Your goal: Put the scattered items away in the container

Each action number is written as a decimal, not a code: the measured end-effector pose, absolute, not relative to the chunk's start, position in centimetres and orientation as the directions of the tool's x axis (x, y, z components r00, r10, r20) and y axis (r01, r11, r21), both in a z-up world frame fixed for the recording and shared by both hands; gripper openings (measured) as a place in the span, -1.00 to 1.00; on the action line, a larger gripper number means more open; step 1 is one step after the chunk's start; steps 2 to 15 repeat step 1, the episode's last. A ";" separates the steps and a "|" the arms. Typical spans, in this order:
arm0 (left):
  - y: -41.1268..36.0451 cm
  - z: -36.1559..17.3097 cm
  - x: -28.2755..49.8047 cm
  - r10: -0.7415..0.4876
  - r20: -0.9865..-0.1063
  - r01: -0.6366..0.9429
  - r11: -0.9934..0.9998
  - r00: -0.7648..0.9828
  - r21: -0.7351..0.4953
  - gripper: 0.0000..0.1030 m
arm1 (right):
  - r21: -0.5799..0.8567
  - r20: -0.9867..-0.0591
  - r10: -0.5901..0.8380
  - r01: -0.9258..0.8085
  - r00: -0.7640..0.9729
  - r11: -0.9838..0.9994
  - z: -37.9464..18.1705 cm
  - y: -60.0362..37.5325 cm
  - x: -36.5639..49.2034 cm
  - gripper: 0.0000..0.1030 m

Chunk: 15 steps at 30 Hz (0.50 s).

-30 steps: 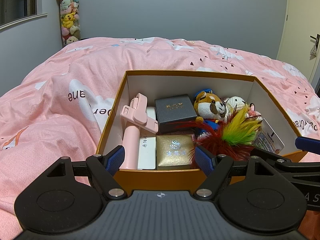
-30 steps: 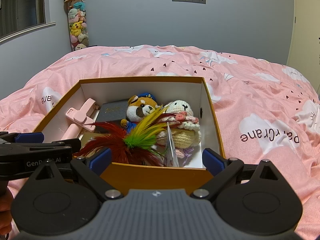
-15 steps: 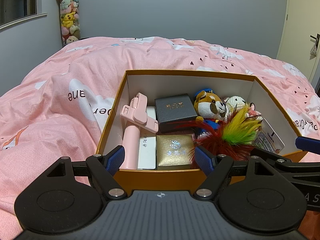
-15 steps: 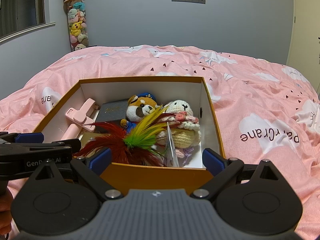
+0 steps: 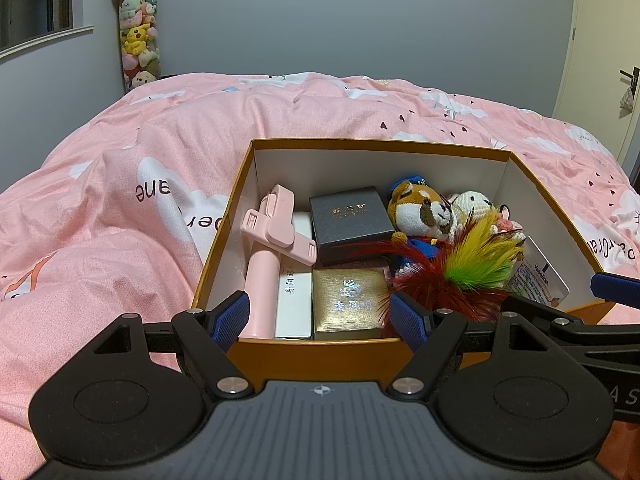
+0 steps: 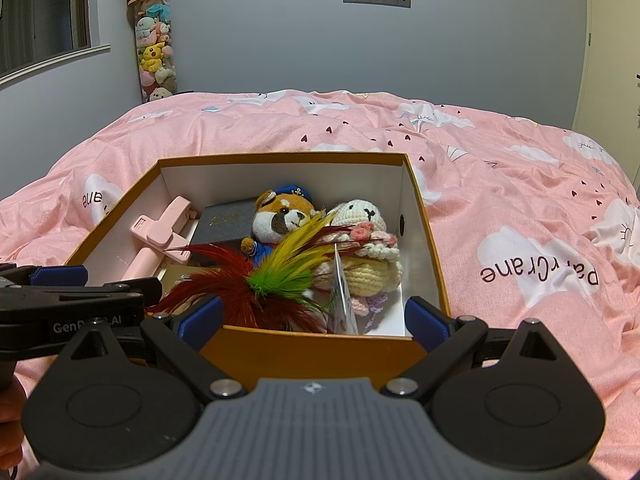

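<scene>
An orange box (image 5: 312,354) (image 6: 312,350) with white inner walls sits on the pink bed. Inside lie a pink phone holder (image 5: 276,232) (image 6: 160,232), a white case (image 5: 294,304), a dark gift box (image 5: 350,216), a gold box (image 5: 348,304), a red panda plush (image 5: 420,210) (image 6: 284,216), a crocheted bunny (image 6: 368,248) and a red, green and yellow feather toy (image 5: 460,268) (image 6: 276,280). My left gripper (image 5: 320,318) hangs open at the box's near wall. My right gripper (image 6: 314,318) is open too, beside it, holding nothing.
The pink quilt (image 5: 120,240) (image 6: 540,240) with cloud prints spreads all around the box. A tall clear tube of plush toys (image 5: 138,32) (image 6: 154,44) stands at the far wall. A door (image 5: 604,60) is at the right. A hand (image 6: 10,420) shows at the lower left.
</scene>
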<state>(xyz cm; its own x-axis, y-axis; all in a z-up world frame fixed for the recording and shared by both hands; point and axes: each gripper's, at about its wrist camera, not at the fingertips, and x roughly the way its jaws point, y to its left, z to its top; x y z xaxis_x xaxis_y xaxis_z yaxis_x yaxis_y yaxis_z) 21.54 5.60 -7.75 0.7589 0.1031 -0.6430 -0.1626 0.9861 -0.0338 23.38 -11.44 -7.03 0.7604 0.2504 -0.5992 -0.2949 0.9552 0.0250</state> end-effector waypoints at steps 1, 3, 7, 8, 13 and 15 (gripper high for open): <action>5.6 -7.8 21.5 0.103 -0.643 -0.163 0.986 0.759 -0.034 0.76 | 0.025 -0.599 0.251 -0.295 0.760 0.955 -7.0 -11.4 23.4 0.91; 5.6 -7.8 21.5 0.103 -0.643 -0.163 0.986 0.759 -0.034 0.76 | 0.025 -0.599 0.251 -0.295 0.760 0.955 -7.0 -11.4 23.4 0.91; 5.6 -7.8 21.5 0.103 -0.643 -0.163 0.986 0.759 -0.034 0.76 | 0.025 -0.599 0.251 -0.295 0.760 0.955 -7.0 -11.4 23.4 0.91; 5.6 -7.8 21.5 0.103 -0.643 -0.163 0.986 0.759 -0.034 0.76 | 0.025 -0.599 0.251 -0.295 0.760 0.955 -7.0 -11.4 23.4 0.91; 5.6 -7.8 21.5 0.103 -0.643 -0.163 0.986 0.759 -0.034 0.76 | 0.025 -0.599 0.251 -0.295 0.760 0.955 -7.0 -11.4 23.4 0.91; 5.6 -7.8 21.5 0.103 -0.643 -0.163 0.986 0.759 -0.034 0.76 | 0.025 -0.599 0.251 -0.295 0.760 0.955 -7.0 -11.4 23.4 0.91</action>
